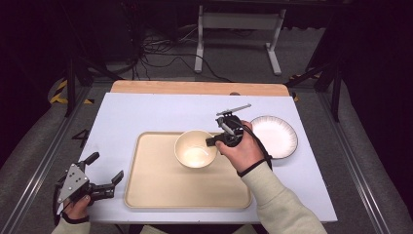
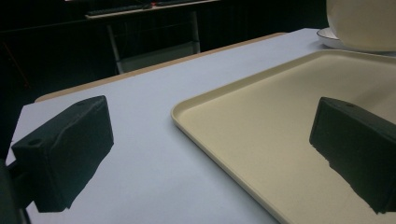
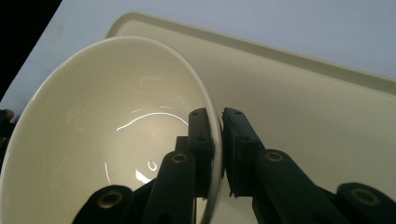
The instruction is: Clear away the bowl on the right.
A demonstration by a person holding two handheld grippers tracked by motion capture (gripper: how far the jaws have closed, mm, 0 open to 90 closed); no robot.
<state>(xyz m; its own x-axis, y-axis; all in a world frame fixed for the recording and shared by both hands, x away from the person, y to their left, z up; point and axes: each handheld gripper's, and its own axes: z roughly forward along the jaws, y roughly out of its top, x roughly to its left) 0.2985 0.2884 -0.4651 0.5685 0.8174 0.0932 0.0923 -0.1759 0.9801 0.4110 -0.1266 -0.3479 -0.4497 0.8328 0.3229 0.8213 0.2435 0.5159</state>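
The right hand-held gripper (image 1: 213, 142) is clamped on the rim of a glossy cream ceramic bowl (image 1: 196, 148); in the right gripper view one black jaw sits inside the wall and the other outside, the thin rim pinched between them. The bowl lies just ahead of that gripper, over the far half of a shallow beige rectangular plastic tray (image 1: 160, 187); whether its base touches the tray cannot be told. Behind the right hand (image 1: 242, 152), to its outer side, a round white plate with a dark rim (image 1: 278, 135) rests on the pale blue counter (image 1: 146, 112), apart from the tray. The left hand-held gripper (image 1: 105, 170) is near the counter's front corner, jaws spread wide and holding nothing, pointing towards the tray's near left corner just in front of it.
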